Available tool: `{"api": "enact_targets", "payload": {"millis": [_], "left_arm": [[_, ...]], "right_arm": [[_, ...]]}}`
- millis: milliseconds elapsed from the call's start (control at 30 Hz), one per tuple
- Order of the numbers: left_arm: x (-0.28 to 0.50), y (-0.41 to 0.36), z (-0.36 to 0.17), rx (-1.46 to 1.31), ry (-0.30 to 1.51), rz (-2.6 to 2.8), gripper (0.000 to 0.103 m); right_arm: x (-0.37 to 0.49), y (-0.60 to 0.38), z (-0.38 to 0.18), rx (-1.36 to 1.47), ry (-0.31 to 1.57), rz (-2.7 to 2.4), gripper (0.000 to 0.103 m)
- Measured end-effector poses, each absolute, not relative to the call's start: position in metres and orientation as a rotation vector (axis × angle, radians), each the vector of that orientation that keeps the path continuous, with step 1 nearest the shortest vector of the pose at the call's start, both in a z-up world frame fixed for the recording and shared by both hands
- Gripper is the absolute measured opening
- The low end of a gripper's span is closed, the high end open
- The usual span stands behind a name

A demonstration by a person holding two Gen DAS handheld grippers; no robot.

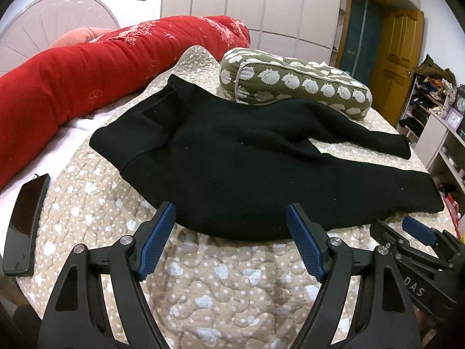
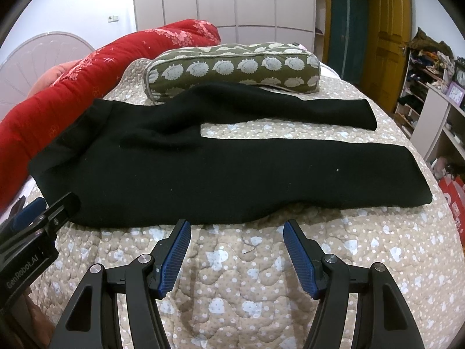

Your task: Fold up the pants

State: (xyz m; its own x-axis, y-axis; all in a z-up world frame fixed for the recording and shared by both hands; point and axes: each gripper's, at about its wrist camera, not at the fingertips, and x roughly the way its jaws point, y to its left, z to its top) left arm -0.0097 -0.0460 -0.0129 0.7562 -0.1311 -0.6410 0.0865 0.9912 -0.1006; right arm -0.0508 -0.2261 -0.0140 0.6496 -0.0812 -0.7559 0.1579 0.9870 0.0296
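Black pants (image 1: 232,157) lie spread flat on the quilted bed, waist to the left, two legs running right and slightly apart; they also show in the right wrist view (image 2: 221,171). My left gripper (image 1: 231,218) is open and empty, its fingertips at the pants' near edge by the waist and seat. My right gripper (image 2: 237,232) is open and empty, just short of the near leg's edge. The right gripper shows at the lower right of the left wrist view (image 1: 418,234), and the left gripper at the lower left of the right wrist view (image 2: 46,209).
A green hedgehog-print bolster (image 1: 293,83) lies behind the pants, touching the far leg. A rolled red quilt (image 1: 87,78) runs along the left. A black phone (image 1: 24,224) lies at the left bed edge. Shelves (image 2: 436,101) stand to the right of the beige dotted bedspread (image 2: 238,290).
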Motion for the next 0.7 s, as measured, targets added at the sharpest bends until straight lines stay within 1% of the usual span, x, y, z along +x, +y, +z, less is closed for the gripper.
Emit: {"api": "enact_targets", "payload": {"millis": [700], "left_arm": [[-0.0057,-0.0439,-0.0155,-0.071,0.714,-0.109,0.079]], "right_arm": [[-0.0478,-0.2265,-0.0211,0.105,0.878,-0.124,0.065]]}}
